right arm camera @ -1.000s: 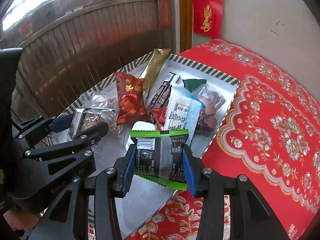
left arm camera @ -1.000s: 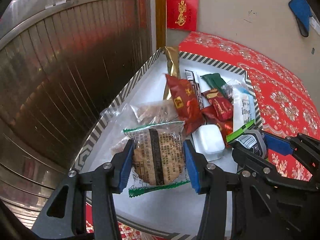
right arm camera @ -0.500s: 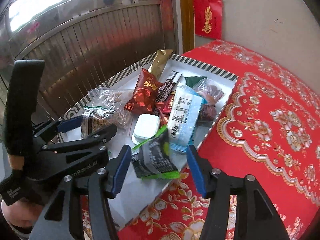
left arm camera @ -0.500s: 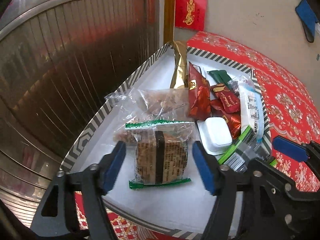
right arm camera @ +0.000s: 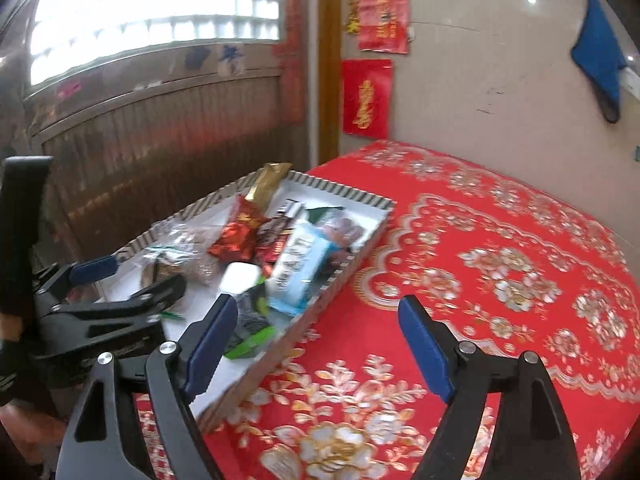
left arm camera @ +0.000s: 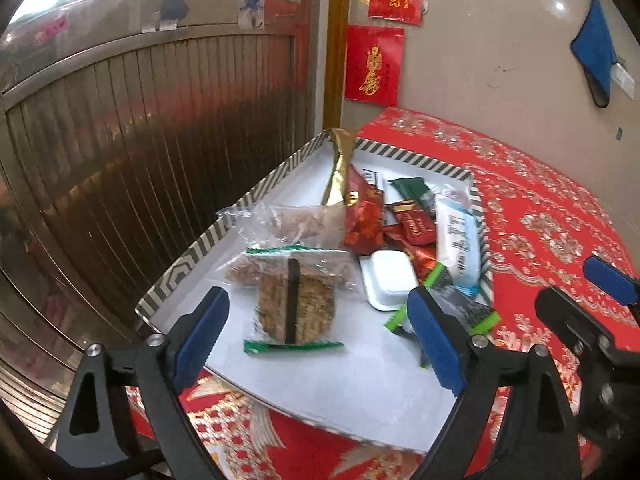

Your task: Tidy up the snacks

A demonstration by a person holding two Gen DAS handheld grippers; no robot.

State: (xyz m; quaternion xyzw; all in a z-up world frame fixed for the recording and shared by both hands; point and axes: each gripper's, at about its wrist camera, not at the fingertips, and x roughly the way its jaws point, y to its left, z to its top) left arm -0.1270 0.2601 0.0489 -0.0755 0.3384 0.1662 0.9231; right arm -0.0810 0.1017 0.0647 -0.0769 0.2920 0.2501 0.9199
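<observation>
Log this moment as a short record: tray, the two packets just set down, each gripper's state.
tray: striped-rim tray on red floral cloth
cookie packet: flat in tray, touched by nothing
dark green-edged packet: lying at tray's right edge
left gripper: open, jaws have just been opening, clear of cookie packet
right gripper: open, jaws have just been opening, nothing between them

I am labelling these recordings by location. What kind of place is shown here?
Probably a room in a home. A table under a red floral tablecloth holds a striped tray of snack packets, red paper decorations hang on the wall, and a ribbed metal door with a window above stands beside it.
</observation>
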